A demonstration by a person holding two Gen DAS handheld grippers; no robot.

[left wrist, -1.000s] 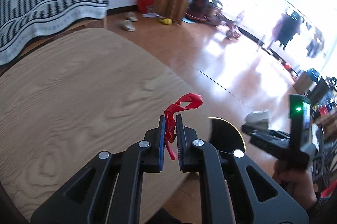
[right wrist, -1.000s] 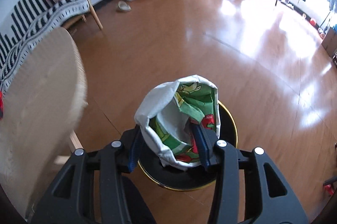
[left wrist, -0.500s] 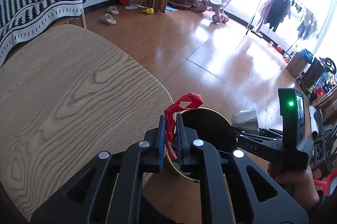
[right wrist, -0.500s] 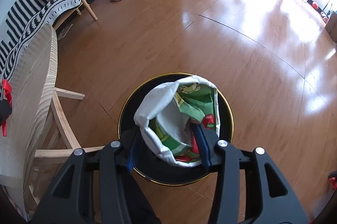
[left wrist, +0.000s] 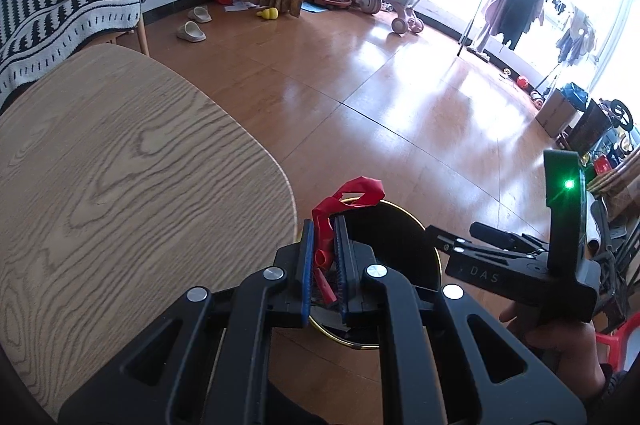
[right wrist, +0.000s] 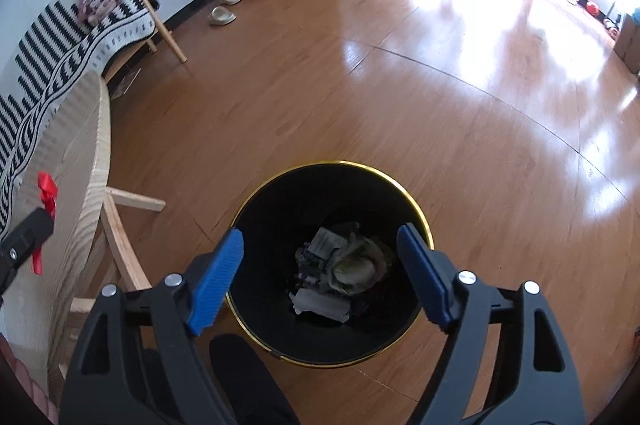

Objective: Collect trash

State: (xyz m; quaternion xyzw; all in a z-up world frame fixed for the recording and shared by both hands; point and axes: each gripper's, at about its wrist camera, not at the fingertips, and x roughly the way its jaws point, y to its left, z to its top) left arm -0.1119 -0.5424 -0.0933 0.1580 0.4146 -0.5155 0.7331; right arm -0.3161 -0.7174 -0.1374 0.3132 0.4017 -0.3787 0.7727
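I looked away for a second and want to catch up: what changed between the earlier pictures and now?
The right gripper opened and let go of the green-and-white wrapper, which now lies in the black bin with other trash. The left gripper carried the red scrap off the table to the bin's edge. It stays shut on the scrap.

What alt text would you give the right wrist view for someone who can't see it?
The open right gripper hovers over a black, gold-rimmed trash bin on a wooden floor, with crumpled wrappers lying at the bottom. At far left, the left gripper holds a red balloon scrap beside a wooden table.
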